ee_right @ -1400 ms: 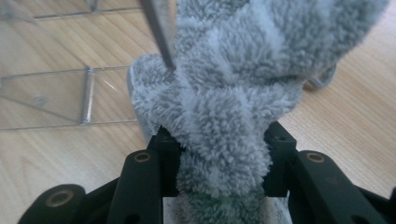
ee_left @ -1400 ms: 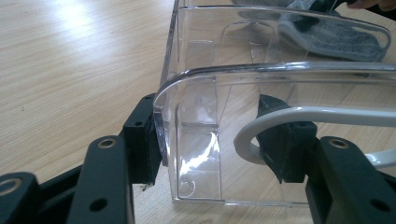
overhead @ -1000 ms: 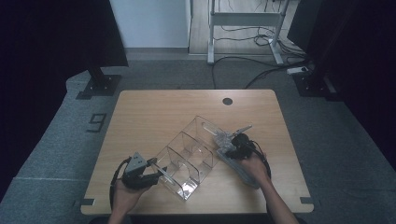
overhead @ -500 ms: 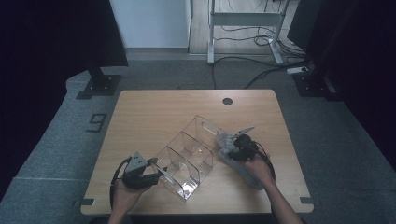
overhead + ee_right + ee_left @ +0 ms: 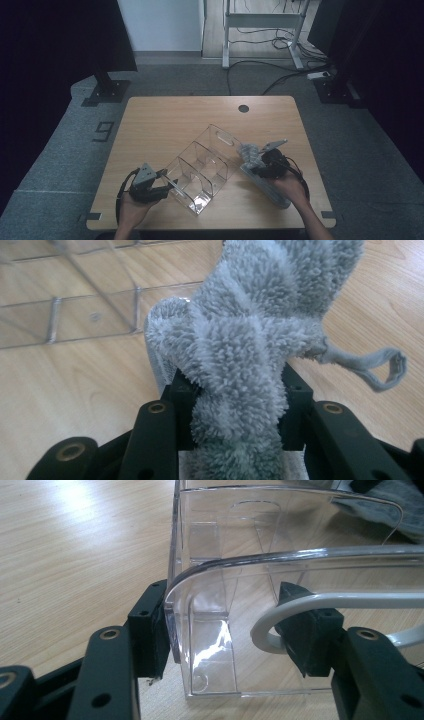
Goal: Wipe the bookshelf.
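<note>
A clear plastic organiser (image 5: 205, 165) with several compartments lies slantwise on the wooden table (image 5: 175, 120). My left gripper (image 5: 167, 186) holds its near end. In the left gripper view the jaws (image 5: 230, 630) straddle the organiser's corner (image 5: 280, 560), one pad against the outside of the wall and the other seen through the clear plastic. My right gripper (image 5: 252, 162) is shut on a fluffy grey cloth (image 5: 249, 152) beside the organiser's right side. In the right gripper view the cloth (image 5: 250, 340) bulges up between the jaws (image 5: 235, 410), and its hanging loop (image 5: 385, 367) sticks out to the right.
A flat grey strip (image 5: 270, 187) lies on the table under the right hand, running toward the front edge. A cable hole (image 5: 243, 108) sits near the table's far edge. A white cable curves past the right pad (image 5: 305, 630) in the left gripper view.
The right gripper has risen and shifted a little to the right with the grey cloth bunched in its jaws. The left gripper and the organiser have stayed where they were.
</note>
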Demonstrator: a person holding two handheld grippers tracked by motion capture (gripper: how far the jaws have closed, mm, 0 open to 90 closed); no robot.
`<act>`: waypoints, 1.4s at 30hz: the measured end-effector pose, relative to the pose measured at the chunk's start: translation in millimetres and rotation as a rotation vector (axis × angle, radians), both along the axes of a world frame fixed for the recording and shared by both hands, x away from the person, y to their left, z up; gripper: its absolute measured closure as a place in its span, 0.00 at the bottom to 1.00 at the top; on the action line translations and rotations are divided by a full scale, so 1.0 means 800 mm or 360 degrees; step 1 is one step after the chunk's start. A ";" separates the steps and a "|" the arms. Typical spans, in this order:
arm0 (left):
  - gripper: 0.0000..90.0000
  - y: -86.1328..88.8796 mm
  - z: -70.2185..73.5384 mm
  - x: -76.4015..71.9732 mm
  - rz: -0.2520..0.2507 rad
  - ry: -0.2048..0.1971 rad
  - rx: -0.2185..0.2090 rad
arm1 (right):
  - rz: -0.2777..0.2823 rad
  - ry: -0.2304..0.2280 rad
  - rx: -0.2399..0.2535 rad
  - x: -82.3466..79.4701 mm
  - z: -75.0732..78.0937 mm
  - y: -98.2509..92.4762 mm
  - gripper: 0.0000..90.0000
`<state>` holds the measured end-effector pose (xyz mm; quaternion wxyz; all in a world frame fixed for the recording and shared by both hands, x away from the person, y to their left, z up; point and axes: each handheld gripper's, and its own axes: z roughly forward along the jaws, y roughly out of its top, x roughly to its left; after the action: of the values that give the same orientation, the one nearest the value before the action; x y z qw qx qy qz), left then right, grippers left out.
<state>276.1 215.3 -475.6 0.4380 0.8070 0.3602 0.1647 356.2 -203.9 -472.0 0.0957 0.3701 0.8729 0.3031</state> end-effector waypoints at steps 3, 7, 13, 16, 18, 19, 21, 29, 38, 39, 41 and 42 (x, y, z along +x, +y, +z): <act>0.47 0.001 -0.001 0.000 0.0000 0.0003 -0.0010 | 0.0013 -0.0010 0.0010 -0.010 0.010 -0.006 0.68; 0.47 0.001 -0.001 0.000 0.0003 0.0007 -0.0020 | 0.0025 -0.0033 0.0020 -0.024 0.023 -0.012 0.68; 0.47 0.001 -0.002 0.000 0.0006 0.0011 -0.0028 | 0.0059 -0.0047 0.0039 -0.041 0.039 -0.018 0.68; 0.47 0.001 -0.002 0.000 0.0009 0.0012 -0.0030 | 0.0073 -0.0055 0.0053 -0.048 0.047 -0.017 0.68; 0.47 0.001 -0.002 0.000 0.0011 0.0014 -0.0033 | 0.0091 -0.0064 0.0058 -0.050 0.053 -0.016 0.68; 0.47 0.001 -0.002 0.000 0.0012 0.0014 -0.0032 | 0.0094 -0.0066 0.0061 -0.051 0.055 -0.014 0.68; 0.47 0.001 -0.002 0.000 0.0012 0.0014 -0.0033 | 0.0116 -0.0067 0.0071 -0.053 0.062 -0.009 0.68; 0.47 0.001 -0.002 0.000 0.0011 0.0015 -0.0031 | 0.0199 -0.0089 0.0061 -0.052 0.085 0.019 0.68; 0.47 0.002 -0.002 0.000 0.0010 0.0014 -0.0033 | 0.0256 -0.0109 0.0052 -0.040 0.102 0.051 0.68; 0.47 0.002 -0.002 0.000 0.0011 0.0014 -0.0033 | 0.0256 -0.0112 0.0051 -0.039 0.104 0.054 0.68; 0.47 0.001 -0.002 0.000 0.0013 0.0012 -0.0039 | 0.0261 -0.0119 0.0043 -0.036 0.107 0.059 0.68; 0.47 0.002 -0.002 0.000 0.0011 0.0013 -0.0037 | 0.0269 -0.0115 0.0040 -0.035 0.109 0.061 0.68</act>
<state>276.1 216.5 -477.5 0.4452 0.8014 0.3666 0.1588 328.3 -155.0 -384.8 0.0966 0.2851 0.8931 0.3343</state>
